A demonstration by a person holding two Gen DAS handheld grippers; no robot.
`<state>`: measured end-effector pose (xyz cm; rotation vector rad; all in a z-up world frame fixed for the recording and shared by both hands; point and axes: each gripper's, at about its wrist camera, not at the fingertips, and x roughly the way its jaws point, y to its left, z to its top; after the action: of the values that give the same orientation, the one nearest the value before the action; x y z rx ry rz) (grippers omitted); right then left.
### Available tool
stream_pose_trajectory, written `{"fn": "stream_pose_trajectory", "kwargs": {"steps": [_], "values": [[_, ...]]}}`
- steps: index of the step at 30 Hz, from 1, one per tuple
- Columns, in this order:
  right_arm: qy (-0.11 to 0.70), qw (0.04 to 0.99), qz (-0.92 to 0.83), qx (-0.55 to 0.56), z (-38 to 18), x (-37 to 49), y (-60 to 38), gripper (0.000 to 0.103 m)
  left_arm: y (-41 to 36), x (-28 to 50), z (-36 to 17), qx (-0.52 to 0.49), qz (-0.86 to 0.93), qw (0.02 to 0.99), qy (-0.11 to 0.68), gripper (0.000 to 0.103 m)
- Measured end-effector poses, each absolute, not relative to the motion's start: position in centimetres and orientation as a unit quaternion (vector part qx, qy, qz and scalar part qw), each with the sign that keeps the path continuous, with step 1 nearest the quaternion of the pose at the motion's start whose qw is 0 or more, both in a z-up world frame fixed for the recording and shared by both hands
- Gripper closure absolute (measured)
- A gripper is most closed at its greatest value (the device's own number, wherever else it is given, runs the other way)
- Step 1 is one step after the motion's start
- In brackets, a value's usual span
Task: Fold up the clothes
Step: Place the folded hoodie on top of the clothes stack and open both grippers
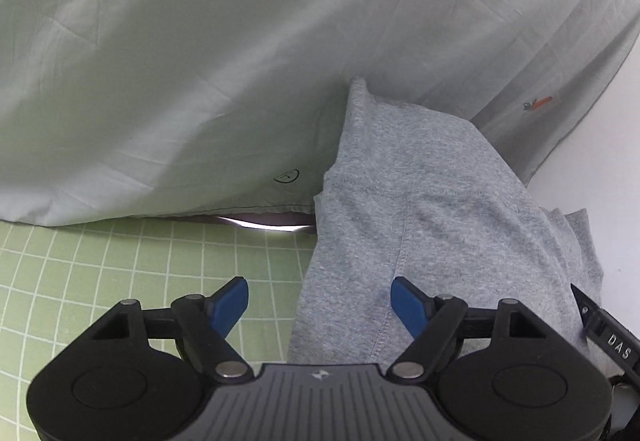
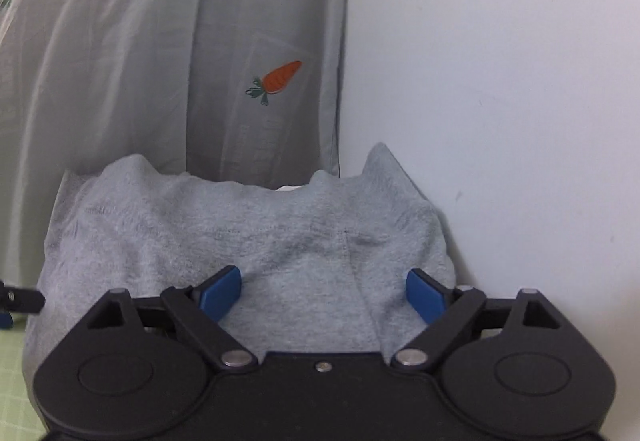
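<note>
Listing by view, left wrist camera first.

Left wrist view. Left gripper (image 1: 319, 305): jaws spread wide, blue pads (image 1: 230, 305) bare, nothing clamped. Grey knit garment (image 1: 420, 209): heaped and partly folded, lying under and ahead of the right-hand pad, reaching away up the picture to a raised corner. Its left edge runs about down the middle of the jaw gap, so the left-hand pad stands over the green grid mat (image 1: 100, 273), not over cloth. A seam runs lengthwise along the garment, roughly in line with where the gripper points. Pale sheet (image 1: 180, 61) with printed marks hangs behind as a backdrop, its hem meeting the mat. Part of the other tool shows at the right edge, beside the garment.

Right wrist view. Right gripper (image 2: 323, 295): jaws likewise wide apart, pads clear of the fabric's grip, holding nothing. Grey knit garment (image 2: 248, 233): squarely ahead and beneath both pads, its long axis crosswise in the picture, far edge rumpled into peaks against the hanging sheet with a carrot print (image 2: 278, 79). White wall (image 2: 500, 81) to the right.

Judgement: the right gripper sits more centred over the garment; the left is offset toward its left edge. The next grasp likely turns on each taking one end of the near edge.
</note>
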<state>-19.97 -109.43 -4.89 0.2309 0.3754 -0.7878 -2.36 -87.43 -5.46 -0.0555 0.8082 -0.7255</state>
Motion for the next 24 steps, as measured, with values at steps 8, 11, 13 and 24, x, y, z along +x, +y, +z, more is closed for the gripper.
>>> {"fn": "stream_pose_trajectory", "kwargs": {"steps": [8, 11, 13, 24], "values": [[0.178, 0.902, -0.381, 0.094, -2.2, -24.2, -105.5, 0.0, -82.9, -8.2, -2.1, -0.001, -0.361, 0.874, 0.324, 0.0], [0.176, 0.903, -0.38, 0.1, -1.3, -27.0, -102.8, 0.0, -80.7, -11.6, -1.3, 0.003, -0.374, 0.874, 0.309, 0.0], [0.177, 0.903, -0.376, 0.11, -0.9, -29.1, -100.8, 0.0, -79.3, -14.1, -1.1, 0.015, -0.378, 0.874, 0.306, 0.0], [0.206, 0.9, -0.362, 0.132, -1.0, -37.9, -90.0, 0.0, -72.5, -23.9, -2.2, 0.066, -0.403, 0.852, 0.329, 0.0]]}}
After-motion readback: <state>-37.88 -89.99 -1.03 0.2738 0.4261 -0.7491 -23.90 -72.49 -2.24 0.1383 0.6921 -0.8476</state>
